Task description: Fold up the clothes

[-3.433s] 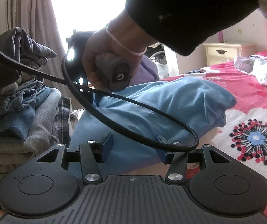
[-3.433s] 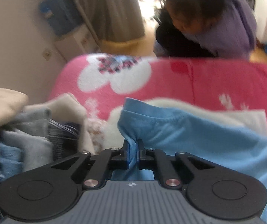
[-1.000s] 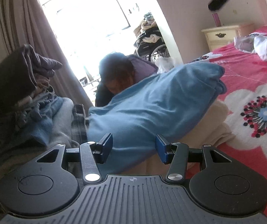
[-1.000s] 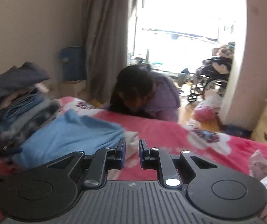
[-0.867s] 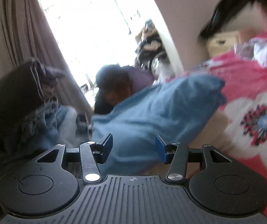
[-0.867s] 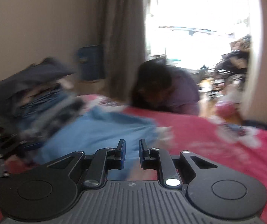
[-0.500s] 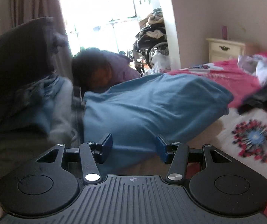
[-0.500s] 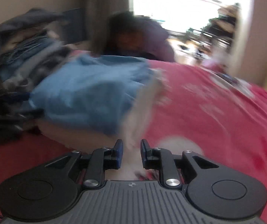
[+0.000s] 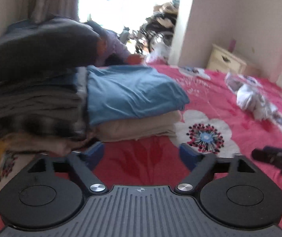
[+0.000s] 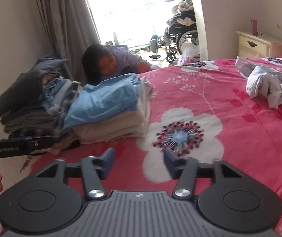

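I have both grippers hanging empty over the bed (image 10: 229, 130), their jaws opening with nothing between them: the left gripper (image 9: 141, 152) spread wide, the right gripper (image 10: 139, 158) at a middling gap. I read that as a release: the blue garment (image 9: 129, 92) lies folded on the beige stack (image 9: 141, 126) at the bed's left edge, pressed against the taller dark pile (image 9: 34, 83), so finished pieces collect together. It sits beyond both sets of jaws, up and left of them, well apart. The crumpled white garment (image 10: 271, 86) toward the bed's far right side looks like my next piece; neither gripper is near it yet.
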